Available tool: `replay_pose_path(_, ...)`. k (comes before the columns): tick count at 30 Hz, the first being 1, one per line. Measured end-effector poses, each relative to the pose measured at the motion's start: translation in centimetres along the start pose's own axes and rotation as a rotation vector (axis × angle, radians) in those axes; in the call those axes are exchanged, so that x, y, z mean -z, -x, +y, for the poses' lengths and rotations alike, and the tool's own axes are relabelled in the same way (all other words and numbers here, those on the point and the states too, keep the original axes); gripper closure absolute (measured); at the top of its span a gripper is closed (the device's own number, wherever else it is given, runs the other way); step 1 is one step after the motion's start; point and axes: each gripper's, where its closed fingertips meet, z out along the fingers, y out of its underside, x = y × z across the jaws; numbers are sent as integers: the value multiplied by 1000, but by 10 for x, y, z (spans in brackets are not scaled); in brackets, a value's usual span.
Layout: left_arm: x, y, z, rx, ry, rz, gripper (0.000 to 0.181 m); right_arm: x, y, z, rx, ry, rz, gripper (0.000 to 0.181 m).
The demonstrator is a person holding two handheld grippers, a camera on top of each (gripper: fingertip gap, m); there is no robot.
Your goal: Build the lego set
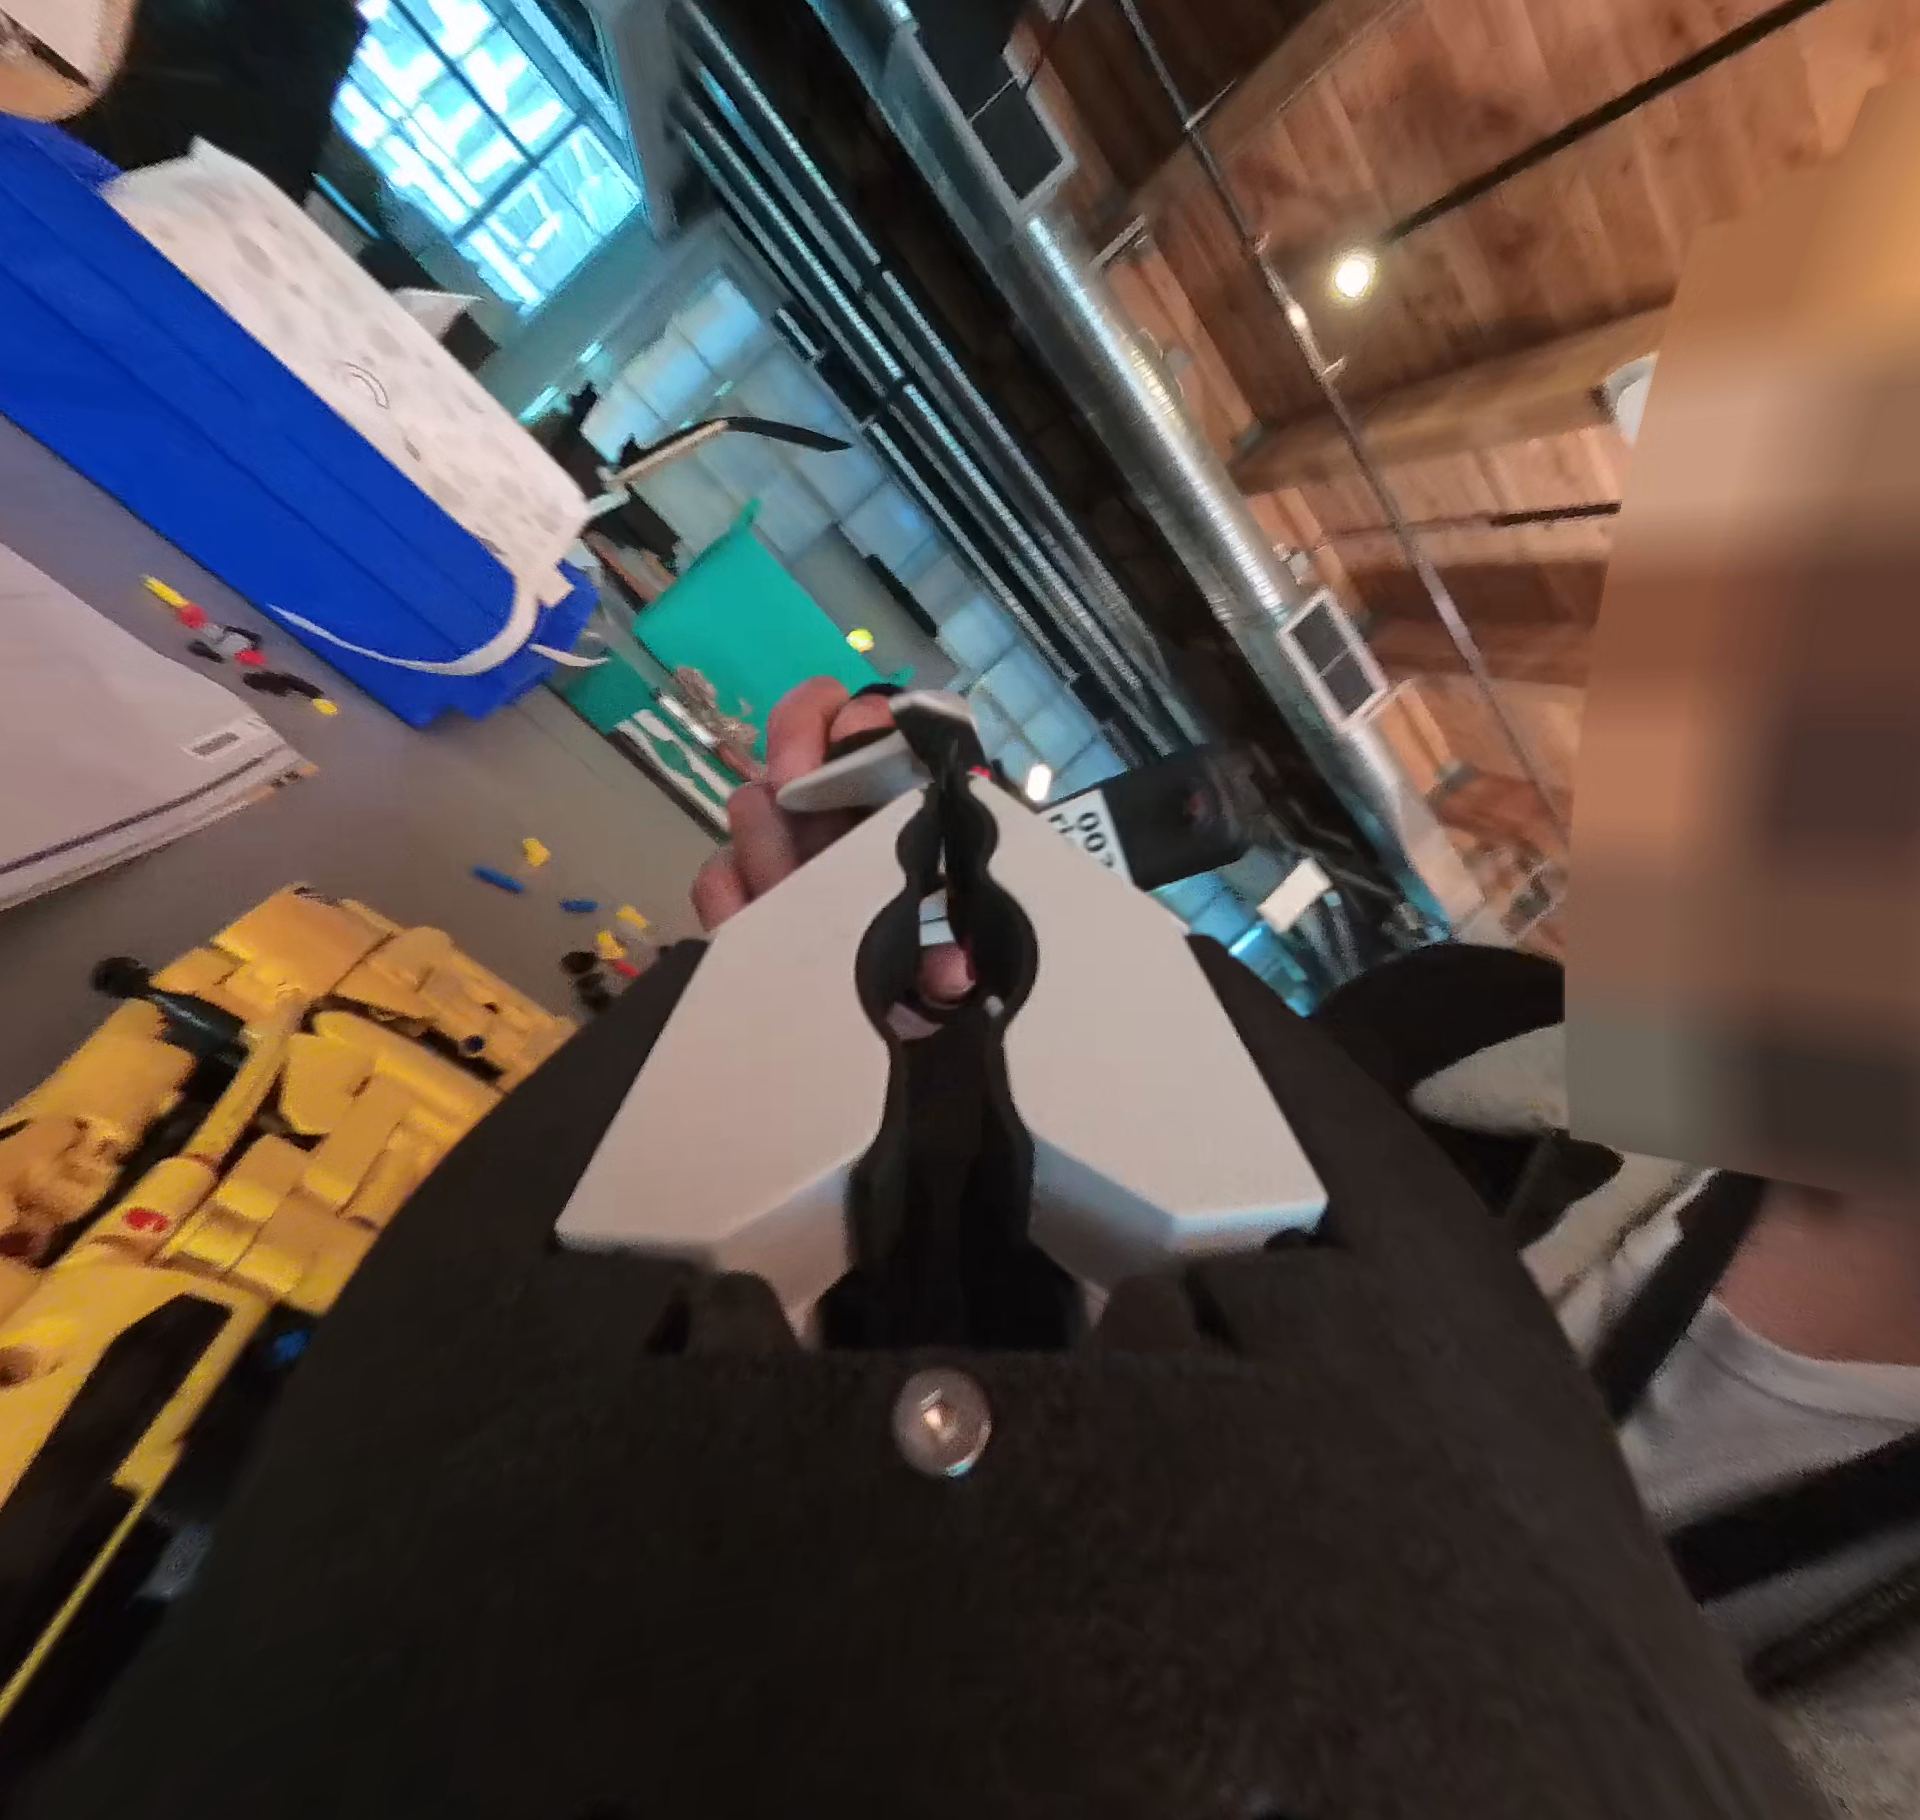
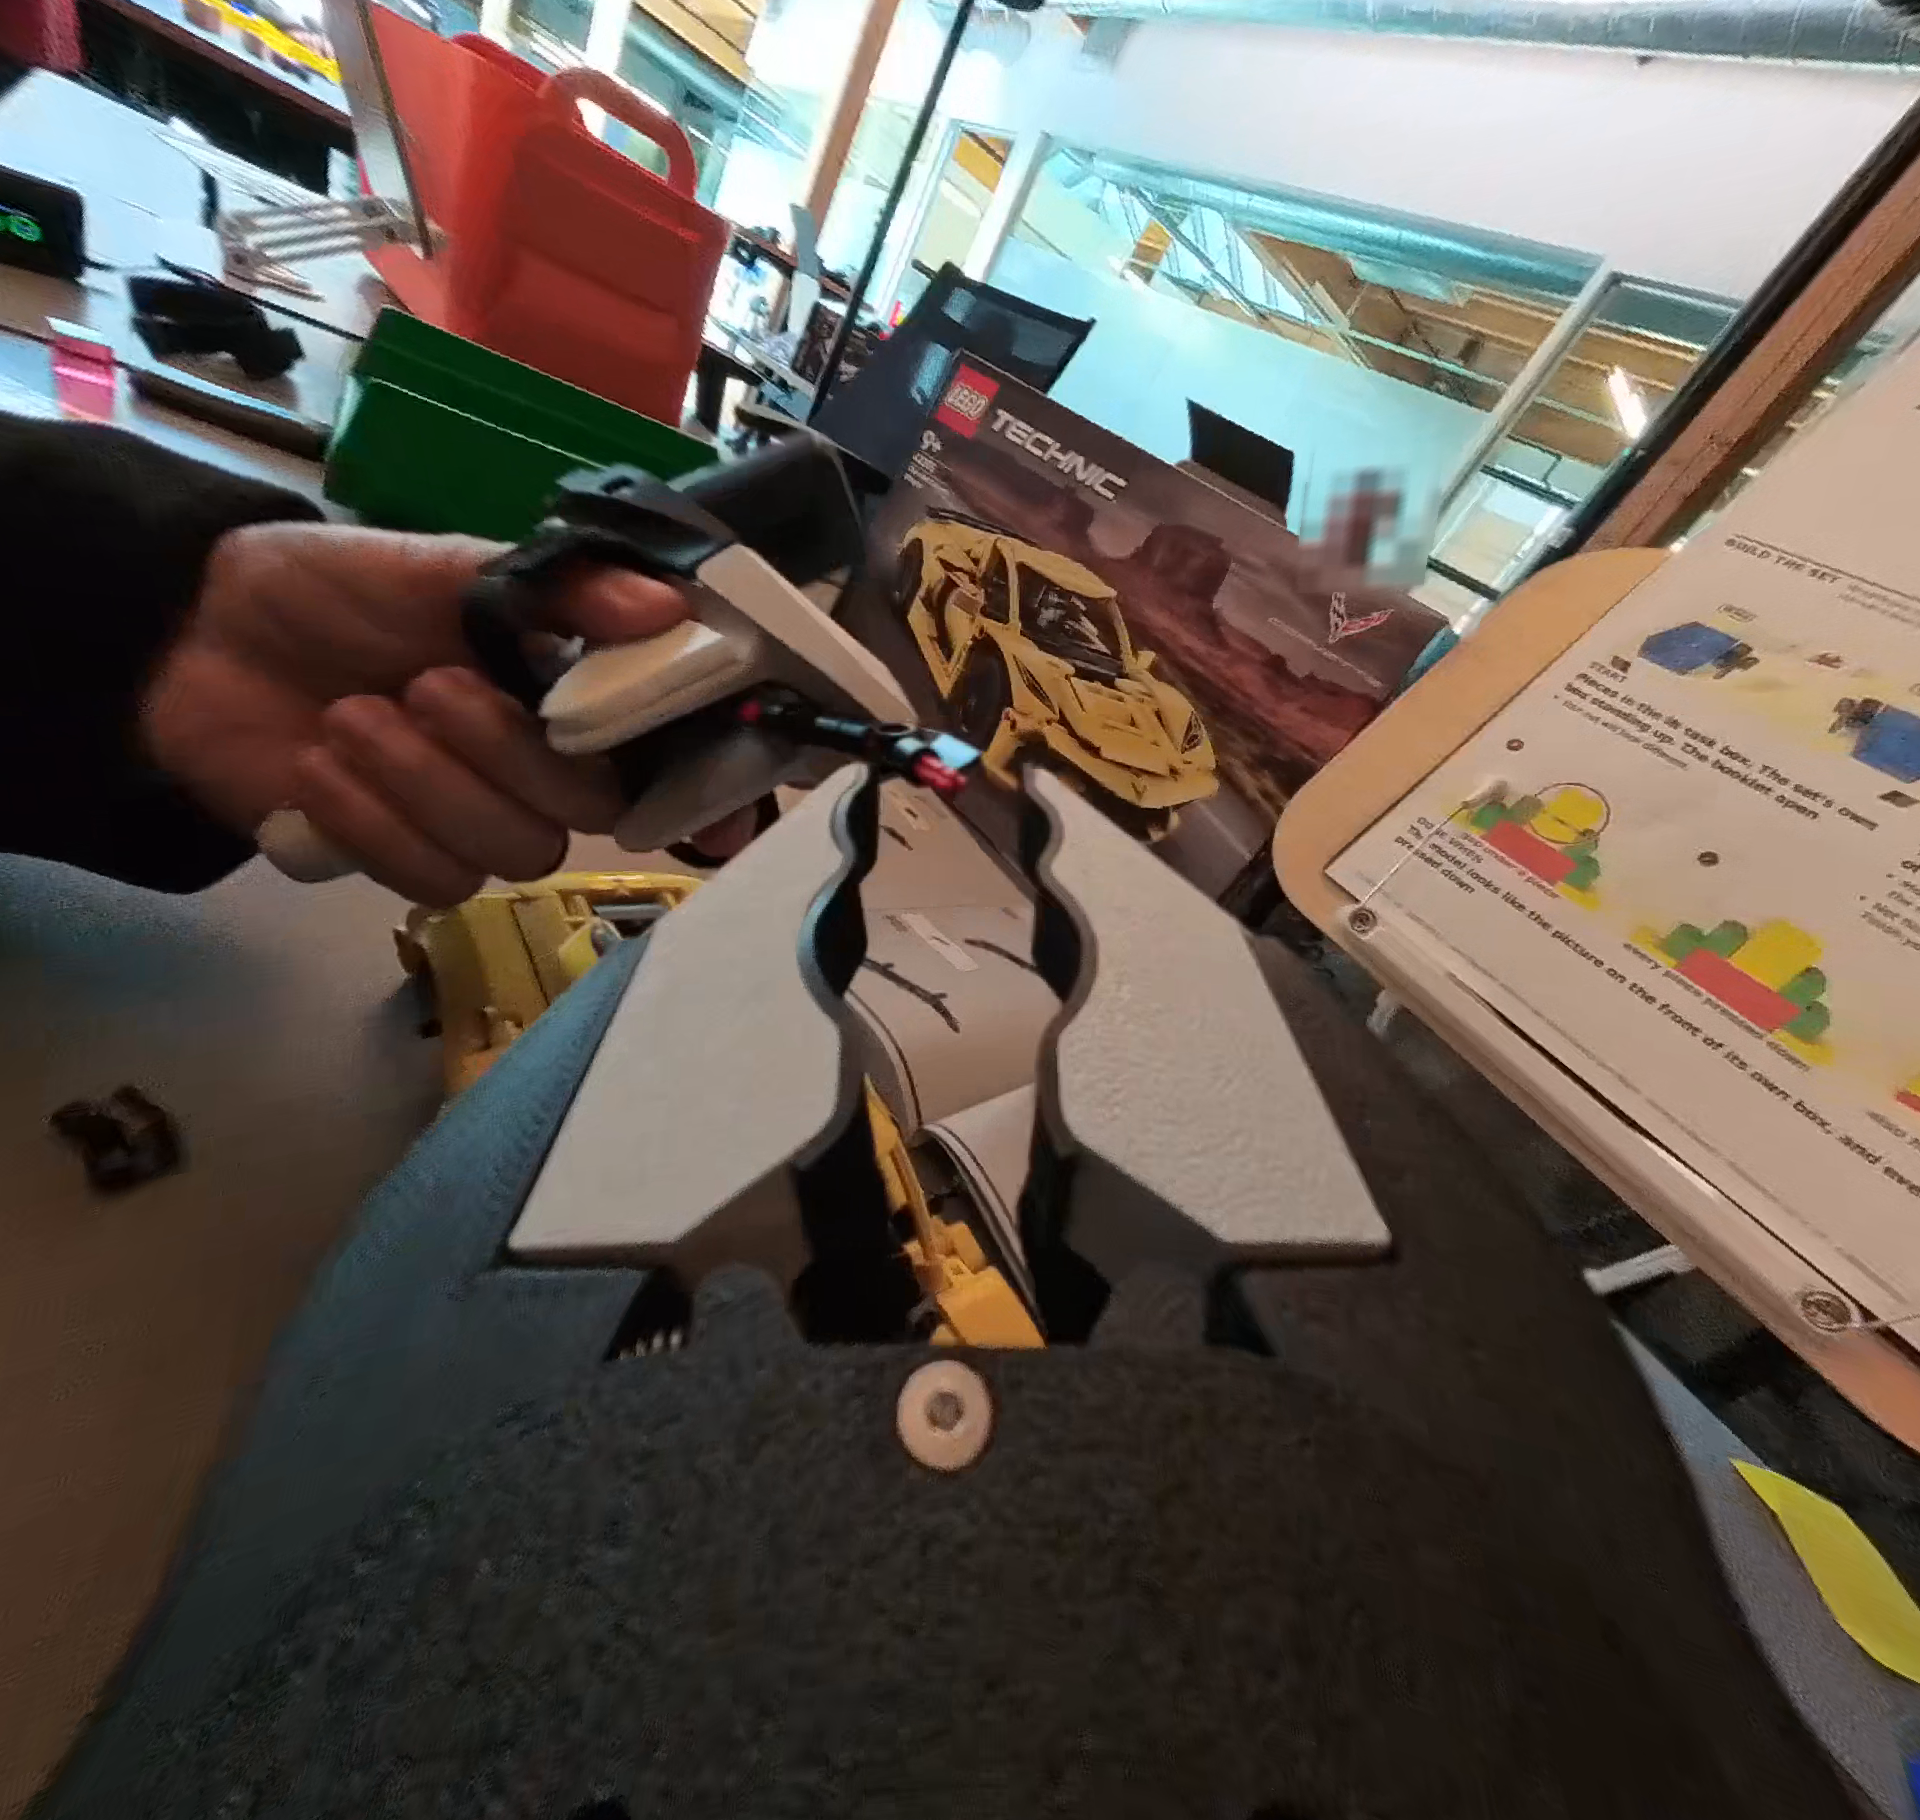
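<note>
My left gripper (image 1: 940,804) is shut on a thin black Lego piece with red ends (image 1: 951,825). In the right wrist view a hand holds this left gripper (image 2: 810,716) in the air, and the piece (image 2: 894,740) sticks out of it. The piece's red tip sits just above the gap of my right gripper (image 2: 945,794), whose jaws are open and empty. The half-built yellow Lego car (image 1: 208,1095) lies on the grey table below. It also shows under the right gripper (image 2: 520,939).
The Lego box (image 2: 1143,627) stands behind. An instruction sheet on a board (image 2: 1662,835) leans at right. A blue bin (image 1: 208,420), a green bin (image 2: 468,430) and a red bin (image 2: 561,212) stand at the back. Loose pieces (image 1: 571,897) and a black piece (image 2: 120,1136) lie on the table.
</note>
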Motion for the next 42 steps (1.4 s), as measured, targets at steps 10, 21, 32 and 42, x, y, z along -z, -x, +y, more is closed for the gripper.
replay_pose_path(10, 5, 2, -2, -24, 11, -14, 181, 2, 8, -6, -20, -36, -35, 153)
replay_pose_path(21, 2, -22, 37, 48, 272, 157, 180, 25, 36, -16, -252, -98, -436, 160)
replay_pose_path(32, 8, -20, 46, 51, 342, 167, 180, 24, 38, -13, -262, -80, -442, 154)
replay_pose_path(42, 10, 14, -11, 26, -89, -108, 180, -15, 14, 14, 103, 122, 49, 99)
